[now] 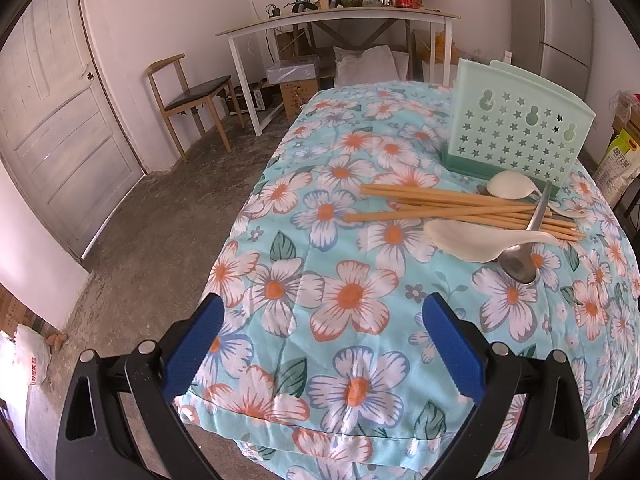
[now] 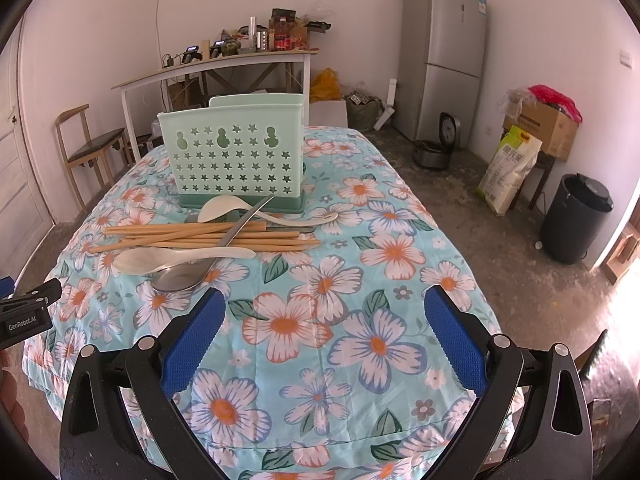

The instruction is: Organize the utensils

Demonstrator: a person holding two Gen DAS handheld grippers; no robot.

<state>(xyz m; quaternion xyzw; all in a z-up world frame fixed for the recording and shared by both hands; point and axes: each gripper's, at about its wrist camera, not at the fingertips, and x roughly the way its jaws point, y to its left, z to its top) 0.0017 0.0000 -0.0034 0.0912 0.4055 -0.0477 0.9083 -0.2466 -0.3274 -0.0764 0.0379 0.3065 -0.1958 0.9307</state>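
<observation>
A pale green utensil holder (image 1: 516,128) (image 2: 236,152) with star-shaped holes stands upright on the floral-clothed table (image 1: 340,288) (image 2: 360,320). In front of it lies a heap: several wooden chopsticks (image 1: 452,208) (image 2: 192,236), two white ceramic spoons (image 1: 468,240) (image 2: 168,258) and a metal spoon (image 1: 520,264) (image 2: 180,276) resting across them. My left gripper (image 1: 324,308) hangs open over the cloth near the table's front left corner, short of the heap. My right gripper (image 2: 324,304) is open too, just right of the metal spoon's bowl, holding nothing.
The left gripper's black body (image 2: 24,312) shows at the right wrist view's left edge. Around the table: a wooden chair (image 1: 192,100), a cluttered white desk (image 1: 340,24), a fridge (image 2: 444,60), a black bin (image 2: 576,220), a rice sack (image 2: 508,168) and boxes.
</observation>
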